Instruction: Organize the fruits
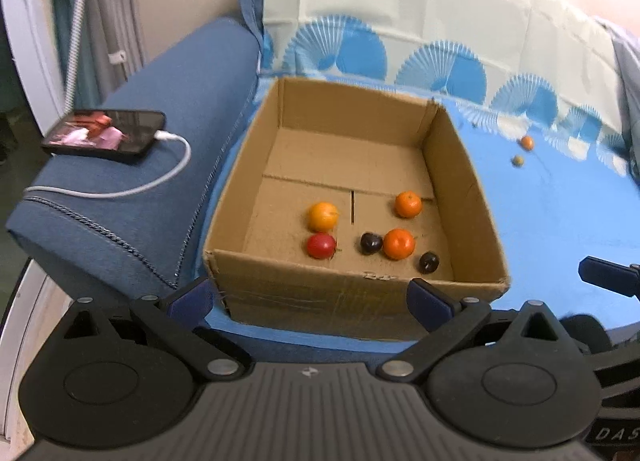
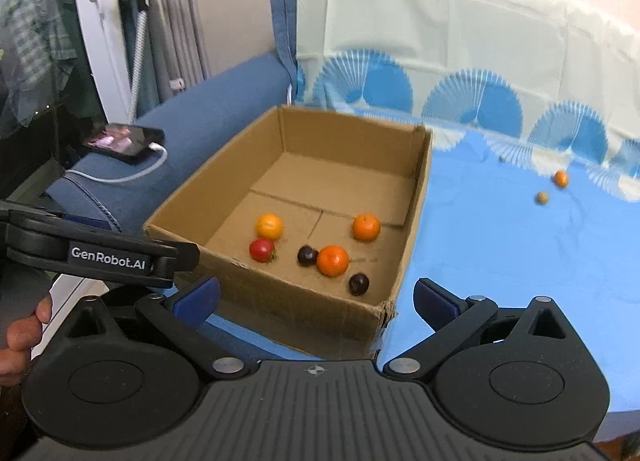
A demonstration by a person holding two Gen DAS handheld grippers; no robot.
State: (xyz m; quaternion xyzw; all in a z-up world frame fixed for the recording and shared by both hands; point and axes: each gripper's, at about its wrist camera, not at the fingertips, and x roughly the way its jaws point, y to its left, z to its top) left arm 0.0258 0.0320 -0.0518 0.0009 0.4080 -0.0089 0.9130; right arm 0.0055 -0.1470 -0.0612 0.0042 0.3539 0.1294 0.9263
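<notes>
Right wrist view only: a hand [image 2: 18, 331] at the lower left edge and the side of the left gripper [image 2: 188, 257], lettered "GenRobot.AI". Left wrist view only: one blue finger of the right gripper [image 1: 608, 275] poking in from the right. Both views: left gripper [image 1: 308, 297] and right gripper [image 2: 316, 297] spread wide, nothing between the fingers, both short of the cardboard box [image 1: 352, 297]. Box sits open on a blue sheet [image 1: 560, 221] beside the sofa arm [image 1: 168, 141]. Inside, near the front wall: three orange fruits [image 1: 408, 204], one red fruit [image 1: 321, 245], two dark fruits [image 1: 371, 243]. Out on the sheet, well apart from the box: a small orange fruit [image 1: 527, 142] and a smaller brownish fruit [image 1: 518, 160]. Phone [image 1: 106, 135] with white cable [image 1: 176, 165] lies on the sofa arm.
</notes>
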